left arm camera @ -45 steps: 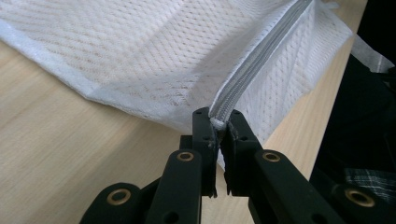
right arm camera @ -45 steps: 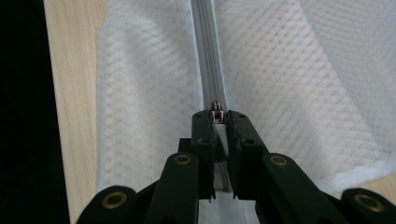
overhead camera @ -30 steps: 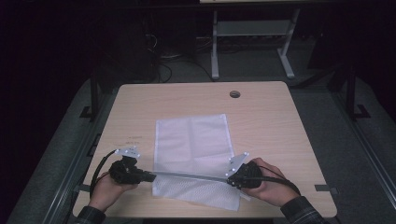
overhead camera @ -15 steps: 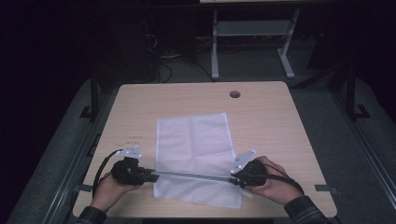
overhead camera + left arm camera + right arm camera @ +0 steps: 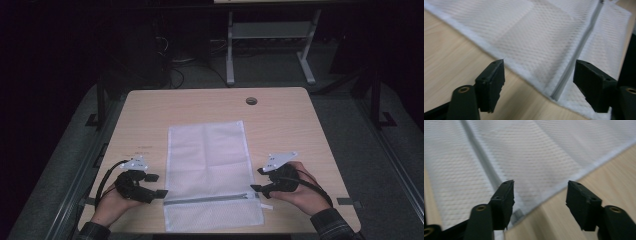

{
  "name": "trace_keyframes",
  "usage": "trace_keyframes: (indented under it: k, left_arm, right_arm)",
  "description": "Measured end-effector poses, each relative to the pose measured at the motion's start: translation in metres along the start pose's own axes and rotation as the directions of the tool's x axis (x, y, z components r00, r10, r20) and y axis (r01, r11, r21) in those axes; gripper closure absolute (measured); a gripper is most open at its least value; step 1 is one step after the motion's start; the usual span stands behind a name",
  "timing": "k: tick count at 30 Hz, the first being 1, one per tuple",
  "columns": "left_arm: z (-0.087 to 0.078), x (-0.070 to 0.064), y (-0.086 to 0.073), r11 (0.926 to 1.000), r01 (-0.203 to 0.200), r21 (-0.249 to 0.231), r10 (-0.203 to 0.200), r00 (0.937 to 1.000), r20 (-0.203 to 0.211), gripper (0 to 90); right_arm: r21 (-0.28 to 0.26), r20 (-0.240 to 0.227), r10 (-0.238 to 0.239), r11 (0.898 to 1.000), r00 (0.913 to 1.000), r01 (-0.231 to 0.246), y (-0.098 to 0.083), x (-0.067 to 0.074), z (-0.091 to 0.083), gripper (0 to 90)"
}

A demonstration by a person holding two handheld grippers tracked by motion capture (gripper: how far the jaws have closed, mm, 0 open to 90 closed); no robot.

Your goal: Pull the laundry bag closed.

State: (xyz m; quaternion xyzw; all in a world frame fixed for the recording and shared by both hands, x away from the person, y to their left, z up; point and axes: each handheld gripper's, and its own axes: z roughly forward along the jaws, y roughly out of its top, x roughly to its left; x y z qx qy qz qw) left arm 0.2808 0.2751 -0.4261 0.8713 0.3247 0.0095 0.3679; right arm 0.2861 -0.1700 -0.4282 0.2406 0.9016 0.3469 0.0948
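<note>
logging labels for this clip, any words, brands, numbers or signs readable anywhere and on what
None can be read.
Small dark marking on the table, left of the mesh bag, at: too small and blurred to read.
Mesh bag and its zipper: no label or print visible.
Left gripper and right gripper: no lettering visible.

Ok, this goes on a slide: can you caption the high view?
White mesh laundry bag flat on the wooden table, left gripper and right gripper open at either end of its zipper.
</note>
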Motion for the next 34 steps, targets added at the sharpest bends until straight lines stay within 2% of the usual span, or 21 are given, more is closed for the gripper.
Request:
trace_keyframes:
  k: [1,2,3,4,5,6,8,9,10,11,12,13,16,17,21,28,34]
  left_arm:
    - [-0.002,0.001,-0.002,1.0,0.0,-0.004,0.0,0.9999,-0.015,24.1]
    - [-0.004,0.003,-0.003,1.0,0.005,-0.004,-0.005,0.9995,-0.032,22.5]
    - [-0.008,0.007,-0.007,1.0,0.004,-0.004,-0.005,0.9977,-0.067,19.1]
    - [-0.01,0.008,-0.01,0.9999,0.011,-0.005,-0.011,0.9962,-0.086,18.2]
    - [-0.01,0.008,-0.01,0.9999,0.011,-0.005,-0.011,0.9962,-0.086,17.1]
    - [-0.012,0.013,-0.014,0.9999,0.014,-0.006,-0.015,0.9928,-0.119,15.8]
    - [-0.015,0.016,-0.018,0.9997,0.024,-0.004,-0.025,0.9888,-0.147,15.1]
    - [-0.015,0.016,-0.018,0.9997,0.024,-0.004,-0.025,0.9888,-0.147,14.7]
    - [-0.017,0.02,-0.022,0.9992,0.037,-0.012,-0.038,0.9847,-0.17,14.5]
    - [-0.017,0.02,-0.022,0.9992,0.037,-0.012,-0.038,0.9847,-0.17,14.4]
    - [-0.018,0.024,-0.025,0.9988,0.048,-0.014,-0.05,0.9796,-0.195,14.1]
    - [-0.018,0.025,-0.026,0.9984,0.054,-0.015,-0.056,0.9778,-0.202,13.7]
    - [-0.019,0.029,-0.03,0.9977,0.066,-0.014,-0.068,0.971,-0.229,13.3]
    - [-0.019,0.029,-0.03,0.9977,0.066,-0.014,-0.068,0.971,-0.229,13.2]
    - [-0.019,0.033,-0.034,0.9966,0.081,-0.017,-0.083,0.962,-0.26,13.1]
    - [-0.019,0.035,-0.036,0.9966,0.082,-0.01,-0.081,0.9606,-0.266,13.1]
    - [-0.018,0.036,-0.036,0.997,0.077,-0.005,-0.076,0.9614,-0.264,13.1]
  right_arm:
    - [0.0,0.0,0.0,1.0,1.0,0.0,0.0,0.0,0.0,36.6]
    - [-0.006,0.019,0.012,1.0,0.9998,-0.012,-0.002,-0.003,-0.001,35.4]
    - [-0.017,0.051,0.044,0.999,0.9977,-0.044,-0.006,-0.01,-0.005,33.0]
    - [-0.022,0.063,0.052,0.998,0.9967,-0.051,-0.008,-0.012,-0.007,32.5]
    - [-0.028,0.08,0.063,0.998,0.9947,-0.061,-0.01,-0.015,-0.009,32.3]
    - [-0.031,0.097,0.072,0.997,0.9926,-0.07,-0.012,-0.019,-0.01,31.2]
    - [-0.042,0.128,0.093,0.995,0.9873,-0.089,-0.016,-0.026,-0.013,30.5]
    - [-0.048,0.14,0.106,0.994,0.9844,-0.1,-0.018,-0.029,-0.014,29.6]
    - [-0.053,0.15,0.12,0.992,0.9814,-0.113,-0.02,-0.032,-0.015,29.5]
    - [-0.053,0.15,0.12,0.992,0.9814,-0.113,-0.02,-0.032,-0.015,29.5]
    - [-0.064,0.164,0.147,0.988,0.9755,-0.138,-0.024,-0.037,-0.017,29.0]
    - [-0.067,0.168,0.159,0.986,0.9728,-0.149,-0.026,-0.04,-0.017,28.7]
    - [-0.058,0.198,0.17,0.985,0.9654,-0.161,-0.032,-0.046,-0.017,28.3]
    - [-0.058,0.198,0.17,0.985,0.9654,-0.161,-0.032,-0.046,-0.017,28.3]
    - [-0.06,0.214,0.212,0.977,0.9534,-0.204,-0.039,-0.054,-0.018,29.2]
    - [-0.06,0.221,0.228,0.974,0.9481,-0.22,-0.041,-0.057,-0.019,29.5]
    - [-0.067,0.221,0.229,0.973,0.9478,-0.22,-0.042,-0.057,-0.02,29.3]
